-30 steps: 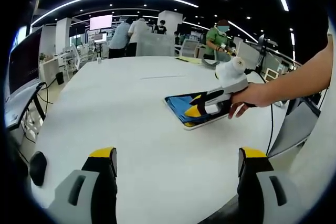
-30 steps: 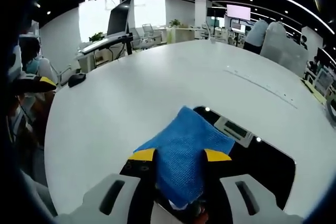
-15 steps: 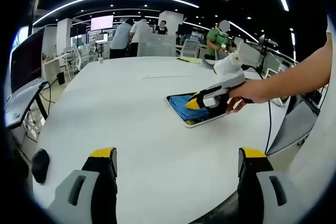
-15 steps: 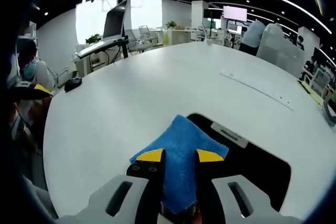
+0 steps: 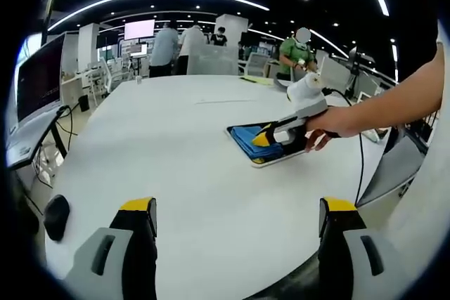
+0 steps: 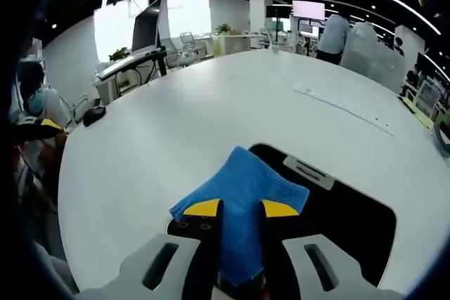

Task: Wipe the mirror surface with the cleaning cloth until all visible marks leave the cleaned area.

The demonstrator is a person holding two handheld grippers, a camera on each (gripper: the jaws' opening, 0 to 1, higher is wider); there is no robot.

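**Cloth pressed on mirror, left gripper idle**

Right gripper view: right gripper (image 6: 241, 208) has its yellow-tipped jaws pinched onto a blue cloth (image 6: 242, 187), the cloth bunched between them w/ its front part fanned out ahead of the tips. Cloth lies on the near-left end of a dark mirror (image 6: 344, 209), which lies flat on the white table (image 6: 211, 110); the mirror's glass reflects a ceiling fixture just past the cloth. At the view's left edge, the left gripper's yellow tip and a person are partly seen. Further out on the table's left edge sits a black mouse (image 6: 93, 112); beyond it a desk w/ a monitor (image 6: 145, 24). People stand at the far end of the table.

Left gripper view: left gripper (image 5: 239, 209) hangs above the near table edge, jaws spread wide apart, nothing between them. Mid-table on the right, a hand (image 5: 329, 130) grips the right gripper (image 5: 266, 138), its tips down on the cloth (image 5: 247, 138) atop the mirror (image 5: 281, 156). Mirror's white rim shows at its near edge. A black mouse (image 5: 56, 215) lies low on the left, off the table. Far back: several people standing, and office desks w/ screens.
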